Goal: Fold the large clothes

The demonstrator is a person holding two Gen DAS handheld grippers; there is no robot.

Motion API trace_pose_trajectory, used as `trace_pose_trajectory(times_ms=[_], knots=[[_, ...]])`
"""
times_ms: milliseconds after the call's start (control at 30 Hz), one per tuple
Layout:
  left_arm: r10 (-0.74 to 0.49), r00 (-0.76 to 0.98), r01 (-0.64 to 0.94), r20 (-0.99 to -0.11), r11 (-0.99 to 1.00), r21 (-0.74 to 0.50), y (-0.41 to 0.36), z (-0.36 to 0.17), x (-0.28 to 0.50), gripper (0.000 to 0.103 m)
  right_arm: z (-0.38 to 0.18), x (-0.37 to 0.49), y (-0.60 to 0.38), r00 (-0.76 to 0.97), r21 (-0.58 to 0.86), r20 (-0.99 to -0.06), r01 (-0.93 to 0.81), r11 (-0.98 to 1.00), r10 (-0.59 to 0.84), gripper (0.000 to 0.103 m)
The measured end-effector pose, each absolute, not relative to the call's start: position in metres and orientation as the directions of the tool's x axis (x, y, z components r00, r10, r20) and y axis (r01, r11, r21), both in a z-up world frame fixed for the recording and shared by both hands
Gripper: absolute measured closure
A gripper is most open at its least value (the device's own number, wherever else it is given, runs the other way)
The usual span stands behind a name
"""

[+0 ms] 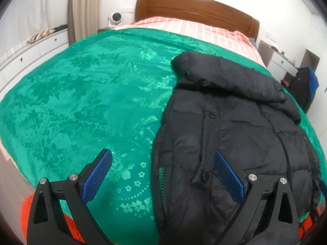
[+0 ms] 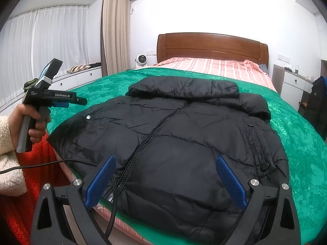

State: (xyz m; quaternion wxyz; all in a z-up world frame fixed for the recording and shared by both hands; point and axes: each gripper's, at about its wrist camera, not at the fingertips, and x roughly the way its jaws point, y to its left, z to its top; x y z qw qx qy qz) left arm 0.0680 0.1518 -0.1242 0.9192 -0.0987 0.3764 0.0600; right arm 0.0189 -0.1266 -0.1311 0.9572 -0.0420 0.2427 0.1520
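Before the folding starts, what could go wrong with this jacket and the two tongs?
1. The black puffer jacket hangs over the near edge of the bed; a pull toward the person may drag it off the slippery-looking green blanket.
2. A black cable lies over the hem, close to the open right tongs, and may get pinched.
3. The padding looks thick, so the open left tongs may lose their hold.
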Motion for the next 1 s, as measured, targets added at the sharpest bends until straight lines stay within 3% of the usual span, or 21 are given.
trace_pose_trajectory(times_ms=[1000], knots=[[0.130,0.688,-0.282,-0.714,0.954,-0.098,0.165,-0.135,0.064,0.003,-0.138,0.025,-0.118,0.822,-0.021,-0.502,-0.324,0.946,0.271,0.006]])
